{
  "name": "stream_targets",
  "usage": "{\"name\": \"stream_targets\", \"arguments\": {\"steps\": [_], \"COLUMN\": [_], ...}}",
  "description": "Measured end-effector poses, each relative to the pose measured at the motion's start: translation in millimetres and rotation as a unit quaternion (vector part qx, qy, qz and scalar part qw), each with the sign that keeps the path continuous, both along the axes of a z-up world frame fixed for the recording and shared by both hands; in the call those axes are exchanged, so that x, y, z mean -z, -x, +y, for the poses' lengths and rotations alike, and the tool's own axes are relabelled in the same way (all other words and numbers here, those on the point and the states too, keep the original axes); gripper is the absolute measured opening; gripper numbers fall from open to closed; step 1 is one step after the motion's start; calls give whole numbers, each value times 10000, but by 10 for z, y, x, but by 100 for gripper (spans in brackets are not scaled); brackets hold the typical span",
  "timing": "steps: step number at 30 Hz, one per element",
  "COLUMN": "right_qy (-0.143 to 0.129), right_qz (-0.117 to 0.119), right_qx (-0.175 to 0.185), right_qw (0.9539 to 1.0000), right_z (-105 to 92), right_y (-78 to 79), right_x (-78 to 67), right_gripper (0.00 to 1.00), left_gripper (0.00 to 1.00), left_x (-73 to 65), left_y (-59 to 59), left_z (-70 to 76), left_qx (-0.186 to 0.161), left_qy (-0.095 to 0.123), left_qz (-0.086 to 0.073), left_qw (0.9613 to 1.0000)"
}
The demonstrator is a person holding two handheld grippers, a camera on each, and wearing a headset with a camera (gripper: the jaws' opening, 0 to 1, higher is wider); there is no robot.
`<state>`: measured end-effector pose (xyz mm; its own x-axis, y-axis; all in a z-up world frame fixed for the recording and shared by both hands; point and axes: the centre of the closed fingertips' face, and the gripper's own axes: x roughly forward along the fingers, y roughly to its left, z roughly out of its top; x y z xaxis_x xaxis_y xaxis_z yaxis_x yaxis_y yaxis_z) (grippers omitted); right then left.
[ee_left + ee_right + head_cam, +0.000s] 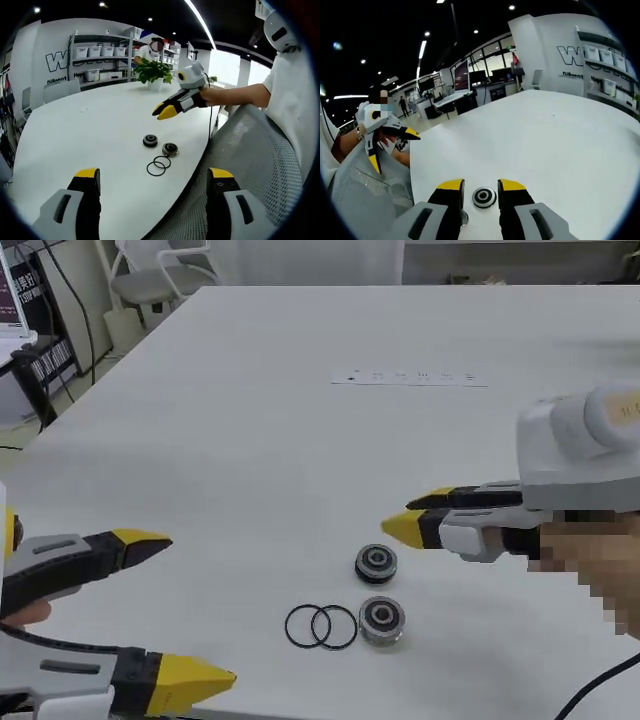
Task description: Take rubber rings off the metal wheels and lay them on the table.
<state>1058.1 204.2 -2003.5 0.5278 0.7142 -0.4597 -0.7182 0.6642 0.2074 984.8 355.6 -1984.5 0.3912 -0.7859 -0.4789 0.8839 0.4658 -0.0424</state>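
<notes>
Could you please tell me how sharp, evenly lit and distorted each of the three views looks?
Head view: even, soft light; the rubber rings and wheels are fairly sharp with faint shadows, the far table washed out. Left gripper view: strong fisheye bending, the table edge curves. Right gripper view: same bending, dark ceiling with bright lamp spots.

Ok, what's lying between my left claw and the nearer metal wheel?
Two overlapping rubber rings lie on the table there, right beside that wheel; the head view shows it.

Left hand-held gripper (198, 608) gapes wide (right hand-held gripper (398, 516) barely parted).
</notes>
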Motion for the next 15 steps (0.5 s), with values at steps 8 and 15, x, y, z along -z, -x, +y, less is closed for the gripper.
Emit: {"name": "stream_targets", "arguments": {"steps": [8, 15], "right_qy": [96, 325], "right_qz": [-72, -16], "right_qx": [29, 23], "right_qw": [9999, 9995], "right_z": [-56, -118], "right_y": [-37, -45], "right_x": [76, 198], "right_gripper": [30, 32], "left_gripper": [87, 87], "left_x": [-277, -490], "left_y": [-129, -277], "left_z": [-266, -481], "left_qx": [468, 808], "left_qy": [-18, -75], "left_qz": [-324, -650], "left_qw": [9984, 9946]}}
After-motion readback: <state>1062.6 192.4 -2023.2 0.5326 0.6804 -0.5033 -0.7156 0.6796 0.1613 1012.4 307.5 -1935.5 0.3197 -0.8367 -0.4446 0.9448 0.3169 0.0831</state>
